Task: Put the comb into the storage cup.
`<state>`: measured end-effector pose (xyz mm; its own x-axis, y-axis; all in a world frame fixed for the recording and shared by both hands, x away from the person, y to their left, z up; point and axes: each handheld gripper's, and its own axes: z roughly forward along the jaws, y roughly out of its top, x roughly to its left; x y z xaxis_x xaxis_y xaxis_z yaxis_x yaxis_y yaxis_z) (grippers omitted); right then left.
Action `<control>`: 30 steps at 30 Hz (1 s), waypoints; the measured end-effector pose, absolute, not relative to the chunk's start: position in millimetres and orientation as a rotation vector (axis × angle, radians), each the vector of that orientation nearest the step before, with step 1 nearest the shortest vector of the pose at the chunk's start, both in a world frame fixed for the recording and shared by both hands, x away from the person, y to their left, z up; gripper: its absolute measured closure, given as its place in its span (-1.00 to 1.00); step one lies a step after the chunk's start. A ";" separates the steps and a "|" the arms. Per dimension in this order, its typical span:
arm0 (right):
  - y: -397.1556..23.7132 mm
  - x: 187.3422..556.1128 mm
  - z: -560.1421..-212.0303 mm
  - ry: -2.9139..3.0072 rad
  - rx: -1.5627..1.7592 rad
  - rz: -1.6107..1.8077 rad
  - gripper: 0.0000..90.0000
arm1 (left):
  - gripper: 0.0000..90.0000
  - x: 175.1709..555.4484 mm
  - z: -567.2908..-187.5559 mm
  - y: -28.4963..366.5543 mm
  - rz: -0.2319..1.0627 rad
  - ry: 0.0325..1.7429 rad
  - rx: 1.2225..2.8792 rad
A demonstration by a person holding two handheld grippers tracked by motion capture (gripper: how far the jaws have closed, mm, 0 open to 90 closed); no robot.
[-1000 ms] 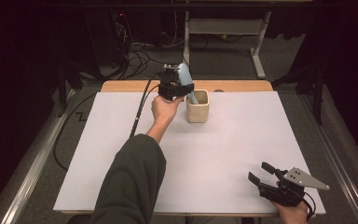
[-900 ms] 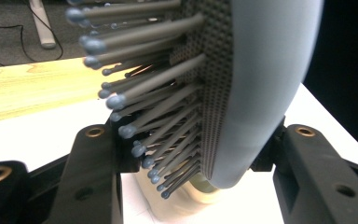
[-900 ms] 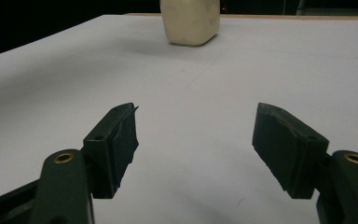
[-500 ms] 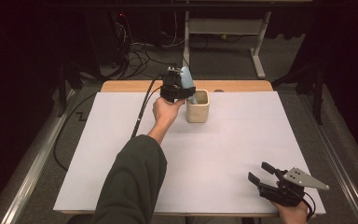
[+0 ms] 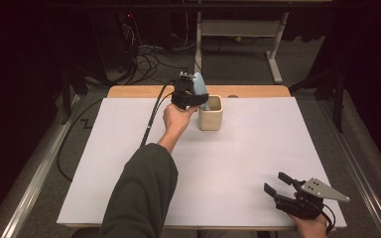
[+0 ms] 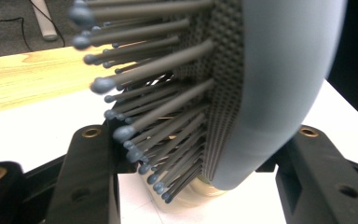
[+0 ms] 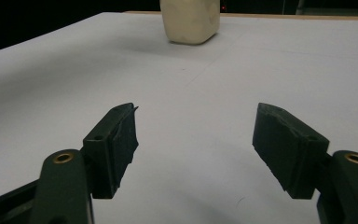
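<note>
Holding a pale blue hairbrush (image 5: 199,85) over the cream cup (image 5: 211,113) at upper center, the left gripper (image 5: 190,97) has slightly eased its fingers, likely releasing; right gripper (image 5: 283,184) fingers spread empty.

Left gripper (image 5: 194,94) jaws: you've eased them slightly apart, just been opening, around the hairbrush (image 5: 199,87).
Hairbrush: your brush stands between them, handle down in cup (image 5: 211,115).

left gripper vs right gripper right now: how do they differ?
The left gripper has a blue hairbrush between its jaws, over the cream cup; the right gripper holds nothing. Left sits at the table's far edge; right rests near the front right corner. The left's jaws are close around the brush head, right's wide open. Both are black, hand-held, two-jawed.
</note>
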<state>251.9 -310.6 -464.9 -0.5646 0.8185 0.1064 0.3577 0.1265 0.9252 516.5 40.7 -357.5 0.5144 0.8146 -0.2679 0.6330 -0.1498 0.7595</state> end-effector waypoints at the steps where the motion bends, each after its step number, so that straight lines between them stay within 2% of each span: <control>1: -310.5 252.0 -465.0 1.978 1.133 1.430 -0.32 | 0.08 516.5 -357.6 40.8 0.257 1.197 1.867; 15: -310.4 251.8 -464.8 1.972 1.135 1.418 -0.33 | -0.04 516.7 -355.8 44.2 0.294 1.208 1.908; 30: -310.3 251.9 -464.6 1.970 1.127 1.415 -0.34 | -0.29 515.3 -353.3 50.6 0.329 1.198 1.951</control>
<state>251.9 -310.3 -464.6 -0.5568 0.8258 0.0898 0.3490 0.1344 0.9274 515.3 50.6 -353.3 0.5163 0.8372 -0.1803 0.6274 -0.2264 0.7451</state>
